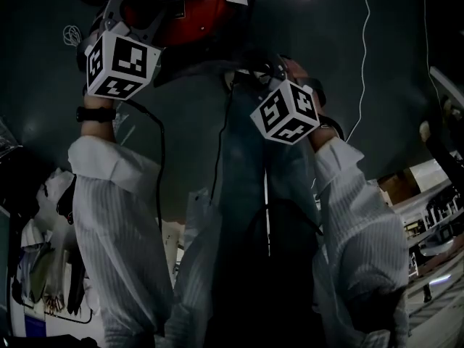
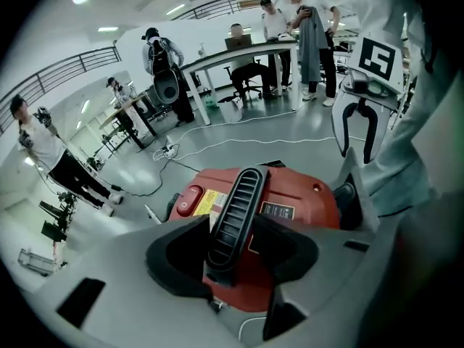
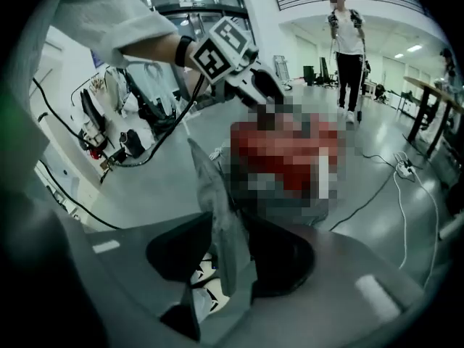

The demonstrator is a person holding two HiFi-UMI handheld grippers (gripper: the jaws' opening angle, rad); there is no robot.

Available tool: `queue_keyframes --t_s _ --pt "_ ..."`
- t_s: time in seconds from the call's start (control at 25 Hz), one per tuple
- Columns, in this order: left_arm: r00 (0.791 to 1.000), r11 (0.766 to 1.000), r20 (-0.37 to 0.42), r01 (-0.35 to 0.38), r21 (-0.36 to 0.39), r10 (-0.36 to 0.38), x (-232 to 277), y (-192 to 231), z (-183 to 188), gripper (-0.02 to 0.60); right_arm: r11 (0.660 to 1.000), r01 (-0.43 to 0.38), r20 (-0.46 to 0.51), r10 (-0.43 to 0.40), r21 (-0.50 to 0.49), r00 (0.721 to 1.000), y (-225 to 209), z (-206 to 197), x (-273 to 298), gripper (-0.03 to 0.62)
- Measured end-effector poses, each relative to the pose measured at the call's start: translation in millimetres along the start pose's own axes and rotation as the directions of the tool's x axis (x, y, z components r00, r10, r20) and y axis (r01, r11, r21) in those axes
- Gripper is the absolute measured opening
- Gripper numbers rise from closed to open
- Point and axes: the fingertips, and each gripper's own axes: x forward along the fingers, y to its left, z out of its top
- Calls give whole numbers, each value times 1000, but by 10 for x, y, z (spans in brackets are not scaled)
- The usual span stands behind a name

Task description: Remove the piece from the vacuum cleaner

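The red vacuum cleaner point(image 2: 297, 198) stands on the grey floor, at the top of the head view point(image 1: 174, 9). Its black ribbed handle point(image 2: 235, 209) lies between the jaws of my left gripper point(image 2: 235, 256), which stand wide and do not press on it. A thin grey piece point(image 3: 217, 216) rises on edge from the vacuum's near side, between the spread jaws of my right gripper point(image 3: 232, 259). The left gripper view shows that piece point(image 2: 359, 191) under the right gripper point(image 2: 357, 154). In the right gripper view the vacuum is blurred over.
Cables point(image 2: 217, 145) and a power strip point(image 3: 402, 167) lie on the floor beyond the vacuum. A long table point(image 2: 239, 53) with people round it stands further back. A person point(image 3: 348, 42) stands behind the vacuum. My own legs point(image 1: 246, 194) are just below it.
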Motion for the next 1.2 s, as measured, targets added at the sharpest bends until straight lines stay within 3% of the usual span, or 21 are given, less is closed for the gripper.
queue_keyframes --t_s 0.28,0.52,0.68,1.04,1.2 --pt "999 999 -20 -40 -8 40 62 -11 -52 173 992 -48 -177 27 -118 984 56 -243 501 154" --pt "998 998 -30 -55 -9 55 84 -14 -60 173 985 -34 -249 -9 -168 968 79 -301 740 126" --pt "997 997 -35 -75 -9 74 81 -7 -64 173 979 -45 -266 -10 -200 964 104 -333 716 18" --pt "995 996 -55 -87 -1 86 107 3 -97 173 965 -121 -266 56 -232 962 279 -312 674 11" --pt "993 996 -68 -92 11 93 134 2 -112 173 940 -170 -266 91 -294 960 318 -314 642 11"
